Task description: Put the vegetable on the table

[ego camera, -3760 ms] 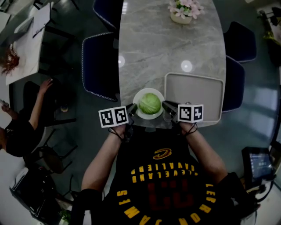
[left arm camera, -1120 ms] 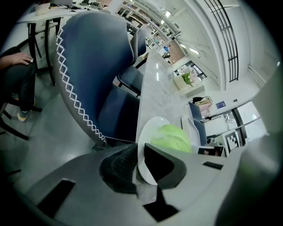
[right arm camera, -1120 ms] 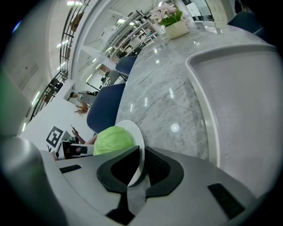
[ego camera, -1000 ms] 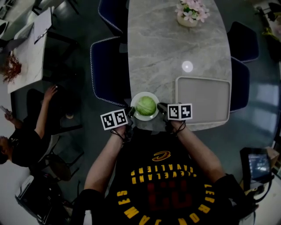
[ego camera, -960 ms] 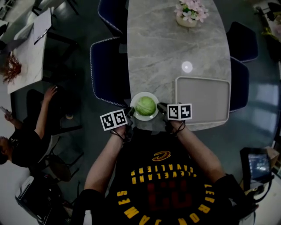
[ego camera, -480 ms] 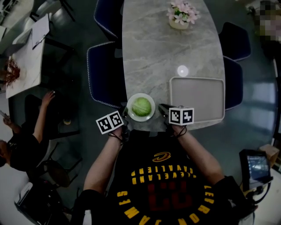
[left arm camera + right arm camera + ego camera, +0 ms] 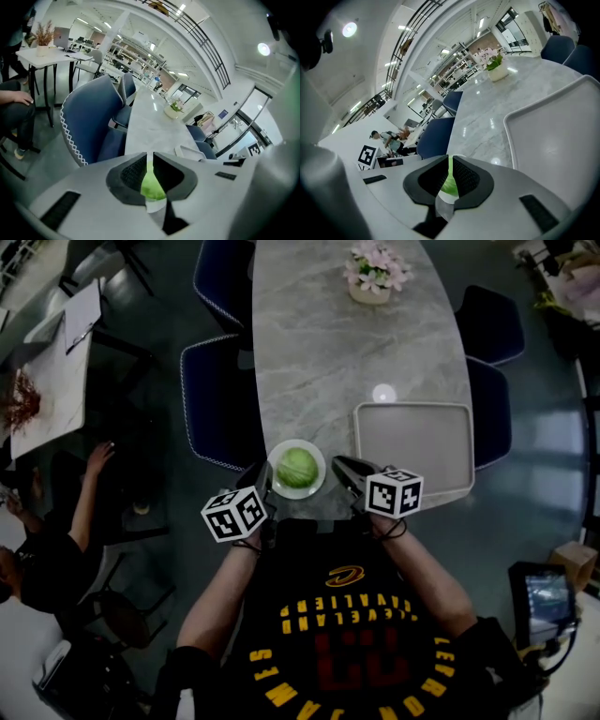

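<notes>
A blue chair hugs the table's left edge. At lower centre the left gripper, its jaws at a narrow slit, sits beside the white plate, seemingly not touching it. On the plate lies a round, pale-green cabbage. The right gripper is likewise nearly closed, and a beige tray lies just to its right.

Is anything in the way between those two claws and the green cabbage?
Nothing visible. The cabbage lies on its plate, with the left gripper and right gripper close beside it, one each side.
</notes>
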Demonstrator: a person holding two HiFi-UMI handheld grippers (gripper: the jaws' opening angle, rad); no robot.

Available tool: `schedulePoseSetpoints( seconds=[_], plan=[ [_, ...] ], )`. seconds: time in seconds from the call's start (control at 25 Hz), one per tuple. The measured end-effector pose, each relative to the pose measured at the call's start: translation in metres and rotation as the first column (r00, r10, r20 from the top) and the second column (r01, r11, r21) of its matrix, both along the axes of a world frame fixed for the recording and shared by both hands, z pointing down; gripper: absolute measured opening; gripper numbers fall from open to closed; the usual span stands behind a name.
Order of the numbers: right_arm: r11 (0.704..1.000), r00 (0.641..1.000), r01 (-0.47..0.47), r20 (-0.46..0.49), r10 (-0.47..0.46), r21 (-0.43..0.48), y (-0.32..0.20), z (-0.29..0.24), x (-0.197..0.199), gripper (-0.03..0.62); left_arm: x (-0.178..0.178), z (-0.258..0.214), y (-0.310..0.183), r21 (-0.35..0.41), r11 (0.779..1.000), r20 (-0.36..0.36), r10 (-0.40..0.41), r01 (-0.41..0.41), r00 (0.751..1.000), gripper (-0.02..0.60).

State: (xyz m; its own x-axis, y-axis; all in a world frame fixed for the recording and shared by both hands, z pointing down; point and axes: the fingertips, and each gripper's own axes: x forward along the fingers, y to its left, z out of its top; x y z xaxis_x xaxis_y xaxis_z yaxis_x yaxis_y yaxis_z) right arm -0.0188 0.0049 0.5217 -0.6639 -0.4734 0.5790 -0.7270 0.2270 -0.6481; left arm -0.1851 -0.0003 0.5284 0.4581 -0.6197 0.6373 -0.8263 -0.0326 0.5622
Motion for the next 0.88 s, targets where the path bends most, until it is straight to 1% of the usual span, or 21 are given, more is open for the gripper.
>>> schedulePoseSetpoints(
  seconds=[0.04,0.08,0.2,0.32,0.4,0.44,0.48,0.56,0.64,0.76,0.88],
  plan=[
    [1.000,1.000,0.000,0.007,0.000,0.016,0.000,-0.006,-0.001,0.037,0.005,-0.008,-0.001,0.021,1.000,-0.007,0.014,-0.014,1.000,0.041],
    [0.999,1.000,-0.001,0.014,0.001,0.033,-0.001,-0.012,-0.003,0.005,0.010,-0.017,-0.002,0.041,0.999,-0.016,0.028,-0.027,0.999,0.041],
    [0.997,0.999,-0.002,0.033,0.000,0.074,-0.001,-0.032,-0.006,0.004,0.026,-0.045,-0.005,0.108,0.992,-0.051,0.071,-0.065,0.996,0.041],
    [0.994,0.999,0.002,0.049,-0.008,0.111,-0.001,-0.053,-0.009,0.005,0.042,-0.074,-0.006,0.182,0.977,-0.073,0.127,-0.112,0.989,0.041],
    [0.989,0.998,0.006,0.056,-0.014,0.144,-0.001,-0.069,-0.011,0.005,0.053,-0.095,-0.003,0.234,0.960,-0.094,0.176,-0.150,0.980,0.041],
    [0.986,0.998,0.007,0.056,-0.017,0.166,-0.002,-0.078,-0.011,0.005,0.059,-0.106,-0.001,0.264,0.949,-0.103,0.204,-0.171,0.973,0.013],
    [0.982,0.998,0.008,0.055,-0.019,0.191,-0.003,-0.088,-0.011,0.005,0.065,-0.118,0.000,0.297,0.935,-0.111,0.235,-0.193,0.966,0.000],
    [0.969,0.998,0.007,0.051,-0.021,0.248,-0.006,-0.109,-0.009,0.005,0.077,-0.140,0.004,0.360,0.903,-0.115,0.293,-0.235,0.949,0.000],
    [0.951,0.999,0.006,0.042,-0.020,0.310,-0.008,-0.132,-0.007,0.005,0.087,-0.160,0.008,0.415,0.869,-0.099,0.339,-0.271,0.936,0.000],
    [0.916,1.000,0.001,0.023,-0.011,0.402,-0.010,-0.163,-0.004,0.005,0.098,-0.184,0.013,0.477,0.825,-0.079,0.384,-0.304,0.920,0.000],
    [0.869,1.000,0.008,-0.018,0.001,0.494,-0.011,-0.189,-0.001,0.005,0.109,-0.199,0.015,0.511,0.798,-0.074,0.412,-0.321,0.908,0.000]
  ],
)
